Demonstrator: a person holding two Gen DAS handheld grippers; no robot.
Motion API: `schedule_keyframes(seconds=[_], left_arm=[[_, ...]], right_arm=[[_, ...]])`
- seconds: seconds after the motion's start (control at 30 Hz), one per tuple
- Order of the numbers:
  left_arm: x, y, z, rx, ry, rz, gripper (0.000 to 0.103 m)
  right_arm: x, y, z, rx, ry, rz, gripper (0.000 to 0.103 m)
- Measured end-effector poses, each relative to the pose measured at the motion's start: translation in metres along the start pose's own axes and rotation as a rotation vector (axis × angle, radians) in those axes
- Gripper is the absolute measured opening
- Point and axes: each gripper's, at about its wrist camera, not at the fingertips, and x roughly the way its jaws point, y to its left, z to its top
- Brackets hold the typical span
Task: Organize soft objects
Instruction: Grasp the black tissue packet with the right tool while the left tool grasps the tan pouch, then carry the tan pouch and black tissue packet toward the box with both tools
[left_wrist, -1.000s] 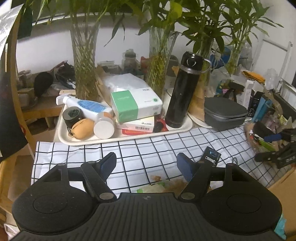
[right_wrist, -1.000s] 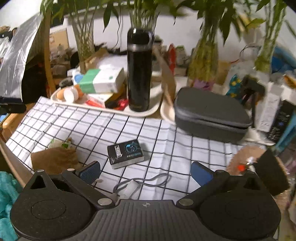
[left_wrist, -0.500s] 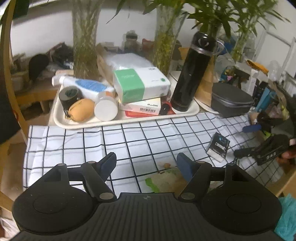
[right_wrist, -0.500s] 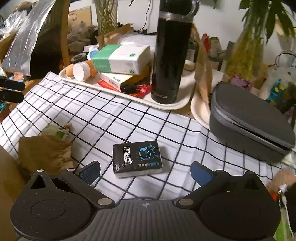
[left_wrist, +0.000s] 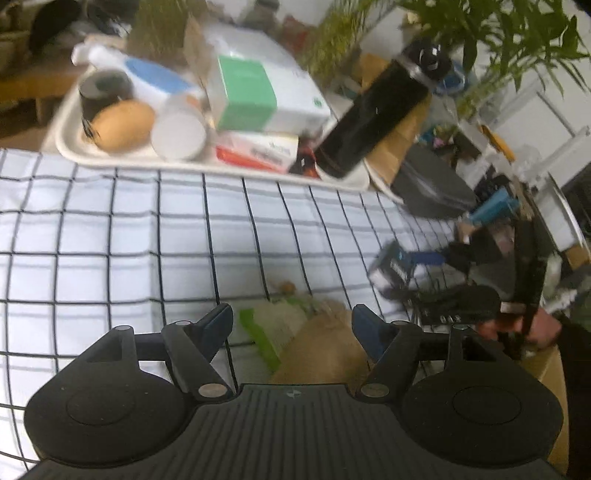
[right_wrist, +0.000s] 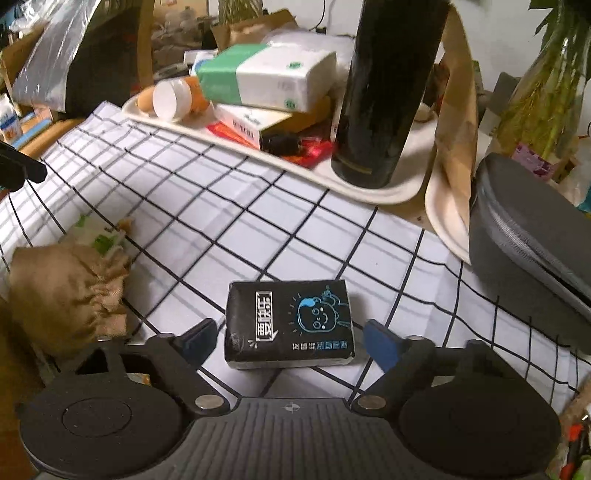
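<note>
**Both grippers poised over soft things on the checked cloth**

The black tissue pack (right_wrist: 290, 325) lies flat on the checked cloth (right_wrist: 229, 221) covering the desk, near the right gripper (right_wrist: 290, 341). It sits between the two blue pads, which flank its near end; whether either pad touches it cannot be told. The jaws stand wide and hold nothing. To its left, well apart, the brown cloth pouch (right_wrist: 66, 291) slumps on the cloth with a green-and-white wrapper (right_wrist: 96, 236) just beyond it.

In the left wrist view the left gripper (left_wrist: 291, 325) hovers over that same pouch (left_wrist: 325, 350), jaws wide and empty, the pouch lying between the pads.

The step in hand looks like taking the tissue pack. To do it well, the right gripper should go a little farther forward so the pads bear on the middle of the pack's short sides, then close gently: the pack is soft and will likely give, so a squeeze that only dents it should be enough, and a level lift should keep it from sagging out.

Farther off, the cream tray (right_wrist: 369, 192) carries a tall black flask (right_wrist: 384, 92), a green-and-white tissue box (right_wrist: 266, 75) and other clutter; a grey zip case (right_wrist: 532, 240) lies at the far right.
</note>
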Motion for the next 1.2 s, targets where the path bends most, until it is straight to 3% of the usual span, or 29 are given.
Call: schedule_keyframes(seconds=[0.17,0.27,0.43,0.53,0.6,0.83,1.0,1.2], left_arm=[[0.012,0.007,-0.002,-0.028,0.076,-0.058,0.069],[0.022,0.012,-0.002,-0.052,0.133,-0.102,0.06],[0.039,0.015,-0.005,-0.057,0.226,-0.145,0.054],[0.047,0.013,-0.009,-0.03,0.266,-0.119,0.041],[0.046,0.01,-0.011,-0.004,0.266,-0.085,0.026],[0.035,0.004,-0.01,0.035,0.229,-0.067,0.003],[0.009,-0.018,-0.005,0.123,0.093,-0.102,0.003],[-0.012,-0.042,-0.003,0.213,-0.058,-0.065,0.003]], right_arm=[[0.001,-0.001,-0.003,0.009,0.002,-0.003,0.073],[-0.007,-0.005,-0.001,0.034,-0.018,0.004,0.073],[-0.032,-0.011,0.007,0.062,-0.088,0.007,0.073],[-0.044,-0.012,0.009,0.056,-0.121,-0.003,0.073],[-0.051,-0.014,0.01,0.058,-0.137,-0.008,0.073],[-0.079,-0.022,0.008,0.09,-0.189,-0.04,0.073],[-0.101,-0.021,0.005,0.092,-0.235,-0.064,0.073],[-0.122,-0.022,0.002,0.12,-0.279,-0.085,0.073]])
